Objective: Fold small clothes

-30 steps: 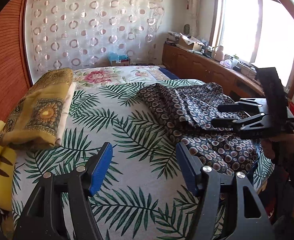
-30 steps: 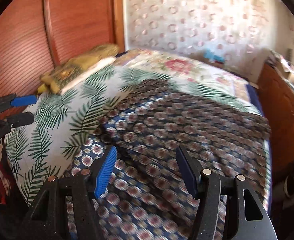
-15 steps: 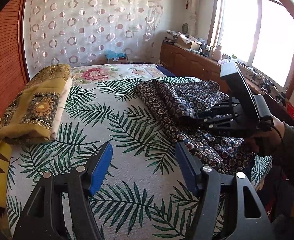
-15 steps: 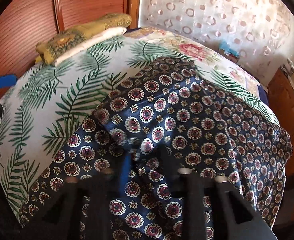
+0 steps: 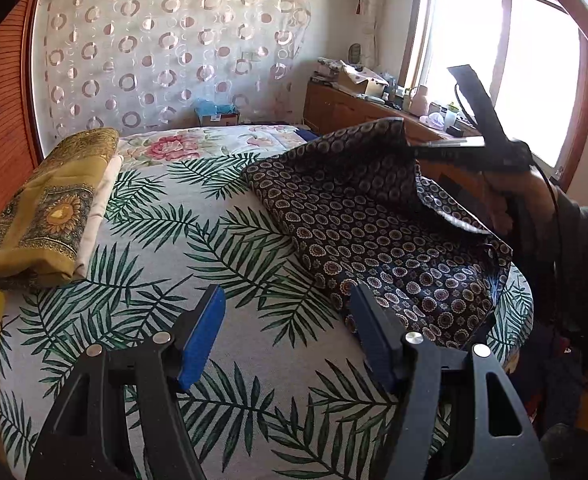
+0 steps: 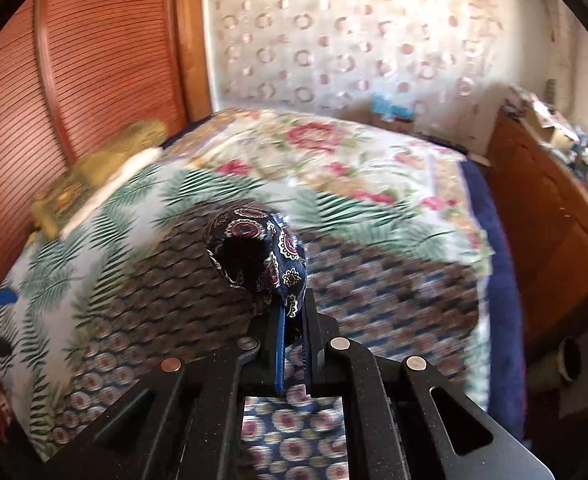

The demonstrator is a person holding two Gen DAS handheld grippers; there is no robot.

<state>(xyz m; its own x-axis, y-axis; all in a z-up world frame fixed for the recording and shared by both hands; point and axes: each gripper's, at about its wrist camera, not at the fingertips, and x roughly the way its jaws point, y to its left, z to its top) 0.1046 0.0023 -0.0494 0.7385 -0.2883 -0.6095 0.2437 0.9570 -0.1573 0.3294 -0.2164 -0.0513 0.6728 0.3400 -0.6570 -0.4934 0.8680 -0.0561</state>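
One patterned garment (image 5: 374, 216) on bed (image 5: 221, 280): right gripper (image 6: 291, 312) just closed, pinching its fold; left gripper (image 5: 285, 320) wide apart, empty; one folded yellow cloth (image 5: 49, 208).

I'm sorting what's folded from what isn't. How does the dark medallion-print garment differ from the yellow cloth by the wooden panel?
The dark medallion-print garment lies spread and rumpled, while the yellow cloth sits folded in a neat stack. The garment's edge is raised, pinched in the right gripper, whose jaws have just closed on it; the yellow cloth rests untouched. The garment lies nearer the window, the cloth nearer the panel. Both are on the palm-leaf bedspread.
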